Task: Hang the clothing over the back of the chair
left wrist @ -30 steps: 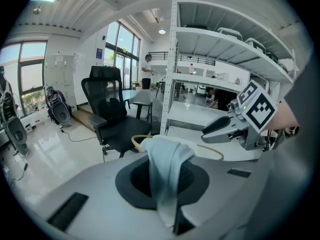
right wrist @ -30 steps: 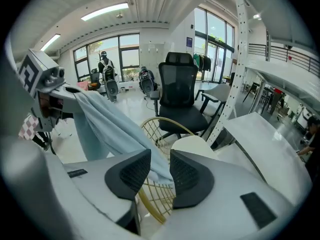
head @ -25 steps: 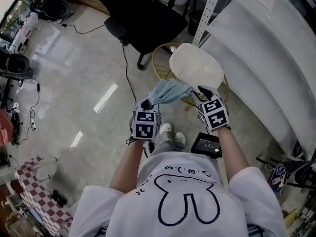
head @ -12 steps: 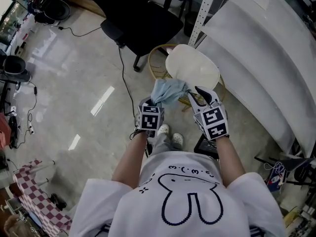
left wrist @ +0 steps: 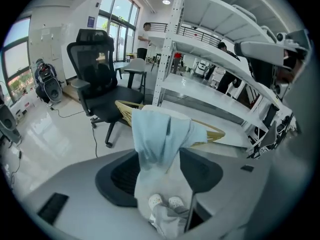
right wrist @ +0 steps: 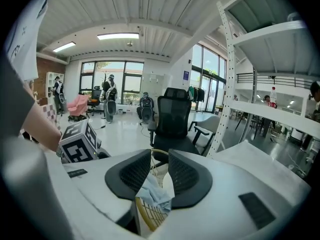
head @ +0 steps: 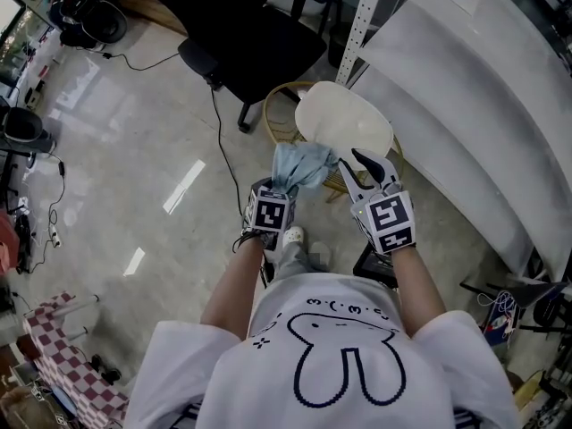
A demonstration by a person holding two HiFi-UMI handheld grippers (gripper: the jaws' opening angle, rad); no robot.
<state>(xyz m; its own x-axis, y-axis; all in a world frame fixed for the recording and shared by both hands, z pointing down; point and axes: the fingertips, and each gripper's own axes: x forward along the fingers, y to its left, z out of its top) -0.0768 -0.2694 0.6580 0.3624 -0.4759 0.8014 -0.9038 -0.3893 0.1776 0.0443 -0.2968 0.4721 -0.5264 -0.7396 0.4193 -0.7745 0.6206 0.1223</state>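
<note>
A light blue piece of clothing (head: 302,164) is draped over the near rim of a rattan chair (head: 268,114) that has a cream cushion (head: 344,119). My left gripper (head: 279,189) is low at the cloth's hanging end. Its jaws are opening, and in the left gripper view the clothing (left wrist: 159,134) hangs loose between the spread pads of the left gripper (left wrist: 161,159). My right gripper (head: 368,170) stands open to the right of the cloth with nothing in it. In the right gripper view the clothing (right wrist: 152,194) and chair rim (right wrist: 145,214) show below the right gripper (right wrist: 160,169).
A black office chair (head: 259,34) stands behind the rattan chair, with a cable (head: 219,123) trailing over the glossy floor. White shelving (head: 465,105) runs along the right. A black box (head: 375,262) lies on the floor by the person's white shoes (head: 295,237).
The left gripper has sunk and its jaws have spread off the cloth. The right gripper has risen and drawn away from the cloth's right end. The cloth now hangs on the chair rim.
</note>
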